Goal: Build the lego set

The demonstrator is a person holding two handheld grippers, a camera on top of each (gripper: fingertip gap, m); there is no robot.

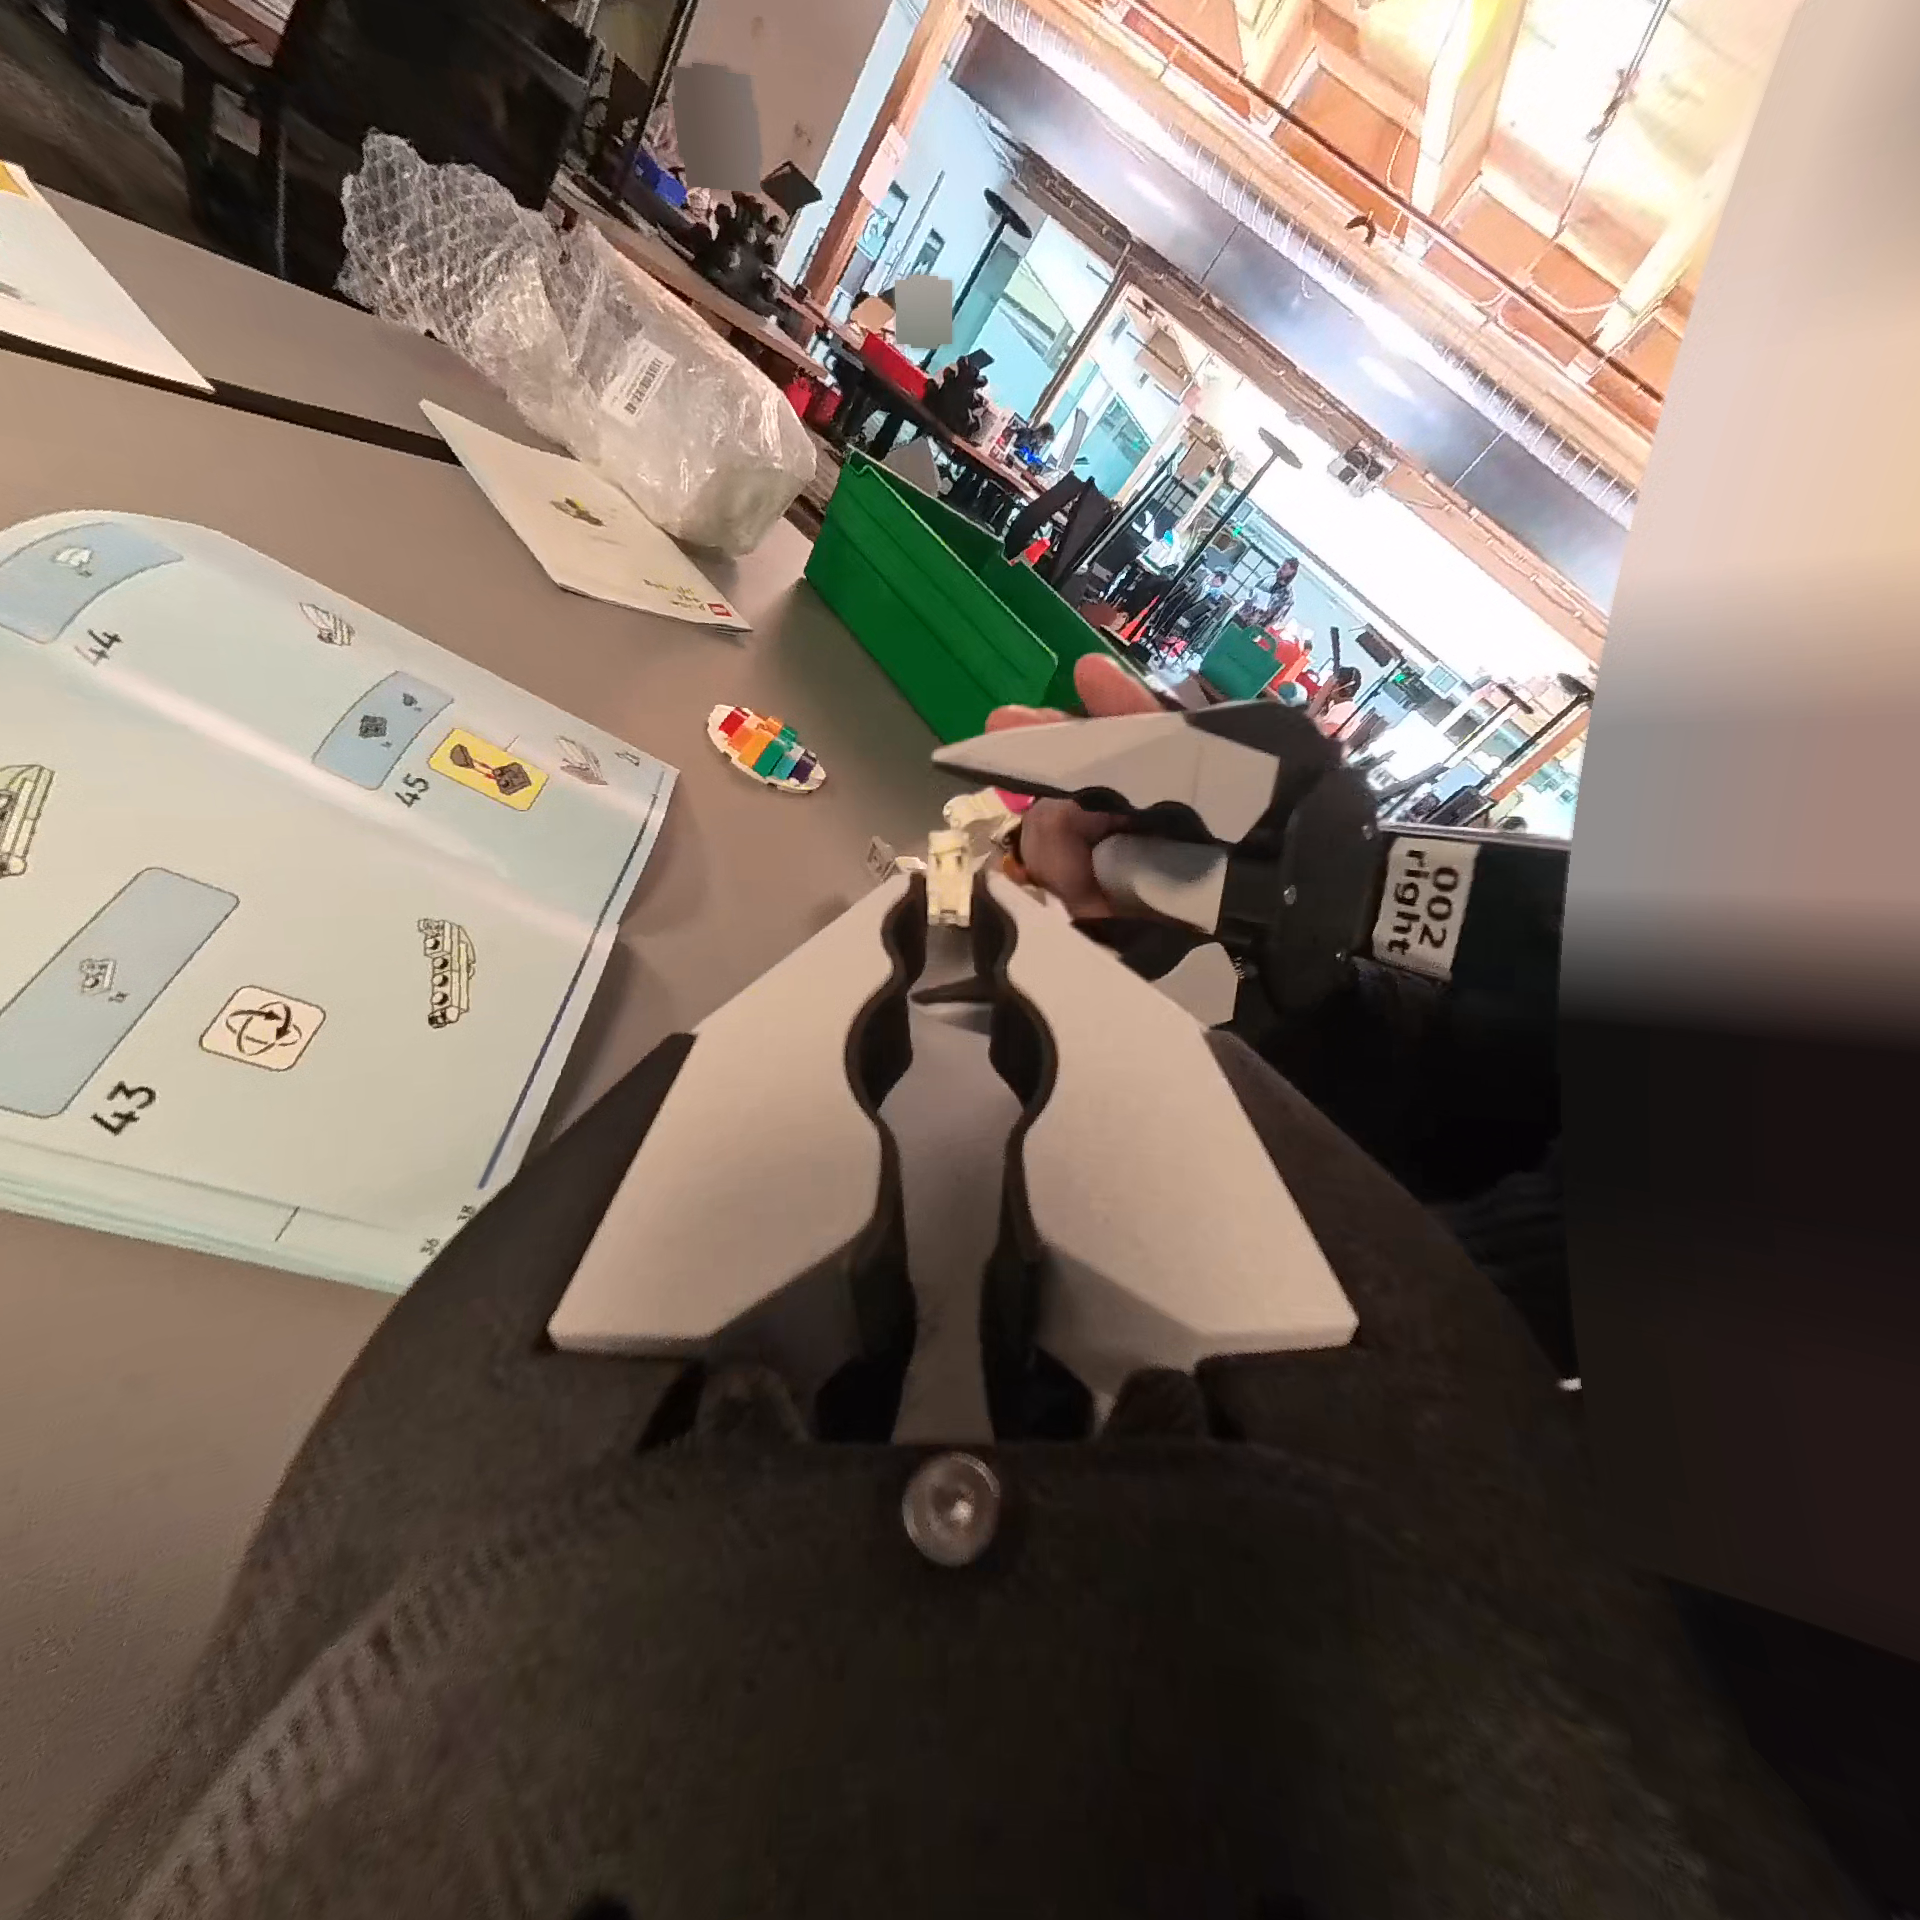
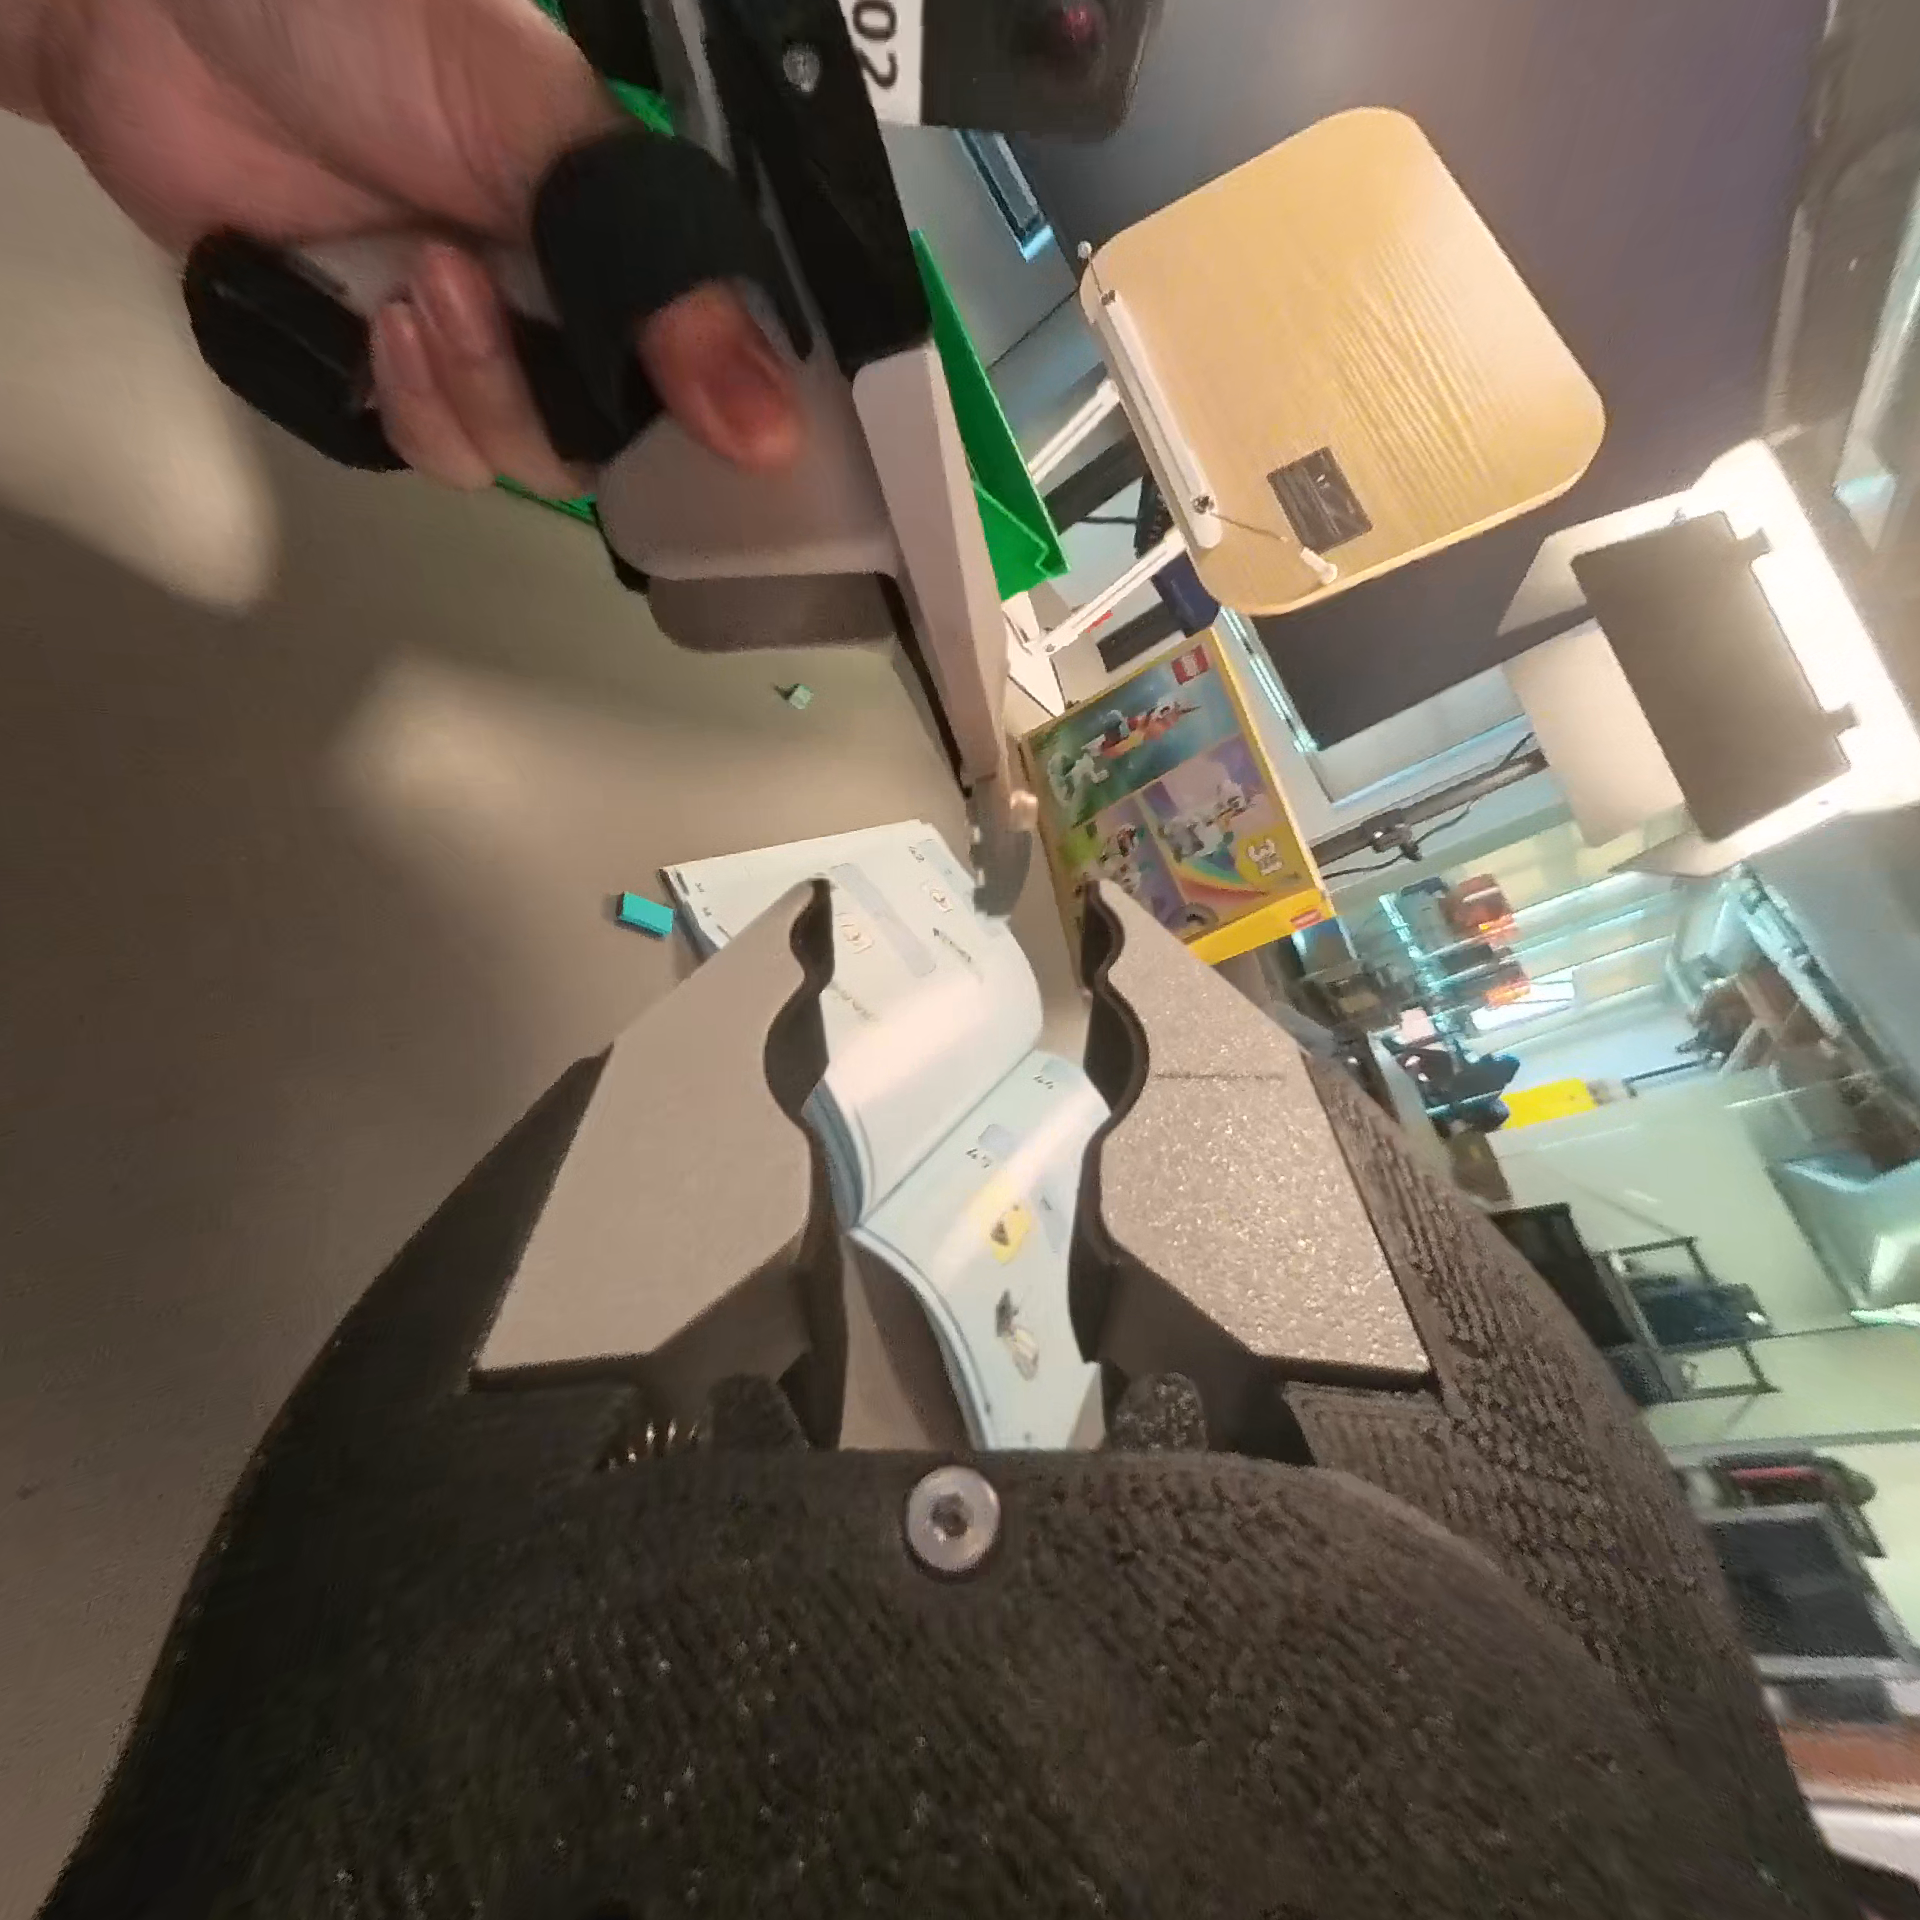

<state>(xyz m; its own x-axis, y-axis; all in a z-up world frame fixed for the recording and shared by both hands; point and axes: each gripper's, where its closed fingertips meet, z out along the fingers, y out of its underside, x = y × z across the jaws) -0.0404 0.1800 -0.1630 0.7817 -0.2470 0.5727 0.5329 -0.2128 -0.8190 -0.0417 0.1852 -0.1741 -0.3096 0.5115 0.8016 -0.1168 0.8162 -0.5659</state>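
Grey table (image 1: 312,436) spreads beyond my left gripper (image 1: 948,894), jaws pinching the small white lego piece (image 1: 951,868) at their tips, light and likely fragile, while my right gripper (image 2: 951,904) gapes empty.

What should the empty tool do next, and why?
Probably the right tool should ease toward the small white lego piece and help steady it. The left tool is shut on that piece, lifted above the table. The right one is open, holding nothing, and sits close beside it. Which brick goes on next I cannot tell; the open booklet should show it.
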